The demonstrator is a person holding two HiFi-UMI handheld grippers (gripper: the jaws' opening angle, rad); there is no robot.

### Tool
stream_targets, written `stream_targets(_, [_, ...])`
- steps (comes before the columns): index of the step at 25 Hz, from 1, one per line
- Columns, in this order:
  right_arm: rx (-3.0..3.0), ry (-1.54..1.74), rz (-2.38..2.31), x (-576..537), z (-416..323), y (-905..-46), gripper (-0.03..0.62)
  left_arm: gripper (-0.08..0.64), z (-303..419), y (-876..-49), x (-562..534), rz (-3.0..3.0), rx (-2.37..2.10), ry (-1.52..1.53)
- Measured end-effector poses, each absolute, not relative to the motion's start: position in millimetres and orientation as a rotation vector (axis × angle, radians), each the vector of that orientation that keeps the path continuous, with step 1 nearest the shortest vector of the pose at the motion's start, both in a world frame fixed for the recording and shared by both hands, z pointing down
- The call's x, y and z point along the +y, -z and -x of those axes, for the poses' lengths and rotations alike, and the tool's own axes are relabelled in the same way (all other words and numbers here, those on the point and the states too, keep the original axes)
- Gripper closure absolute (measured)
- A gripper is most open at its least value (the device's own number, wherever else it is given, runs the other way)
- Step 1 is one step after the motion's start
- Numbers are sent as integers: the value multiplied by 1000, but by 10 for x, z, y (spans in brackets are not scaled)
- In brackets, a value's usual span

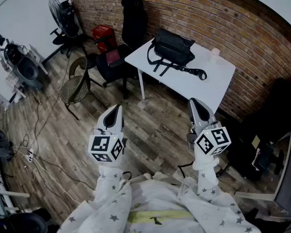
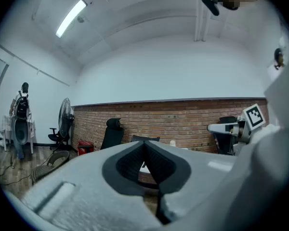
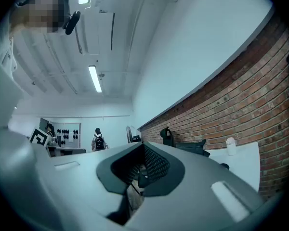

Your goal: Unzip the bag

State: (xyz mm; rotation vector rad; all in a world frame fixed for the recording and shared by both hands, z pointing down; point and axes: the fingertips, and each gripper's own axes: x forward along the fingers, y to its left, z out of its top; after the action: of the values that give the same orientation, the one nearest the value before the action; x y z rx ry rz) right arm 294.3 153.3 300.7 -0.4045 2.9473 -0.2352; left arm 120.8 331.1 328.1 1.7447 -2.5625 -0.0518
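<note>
While the black bag (image 1: 173,50) lies on the white table (image 1: 213,76) by the brick wall (image 1: 223,18), both claws hang well short of it, above the wood-plank floor (image 1: 150,130). The left gripper (image 1: 115,109) is out in front of the table's left corner. The right gripper (image 1: 194,104) is nearer the table's front edge, and the bag sits ahead of both and apart from them.

Each claw is clenched: in its own view the left gripper's (image 2: 144,147) dark pads meet at the tip with nothing between them, and the right gripper's (image 3: 143,150) do the same (both are empty).

The bag is soft dark fabric, slumped and wide, with handles on top. Its long strap (image 1: 184,70) trails across the tabletop towards the front edge.

The table is a flat, smooth rectangle on thin white legs. The grippers have pale grey moulded shells with black ribbed pads, and each carries a cube printed with square markers. White star-patterned sleeves (image 1: 111,198) lead up to them.
</note>
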Motion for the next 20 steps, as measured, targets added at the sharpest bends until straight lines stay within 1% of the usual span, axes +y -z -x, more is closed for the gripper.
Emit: stream_targets(20, [2950, 355, 372, 1331, -2959, -3317, 592, 561, -1316, -3577, 3246, -1652, -2542, 17])
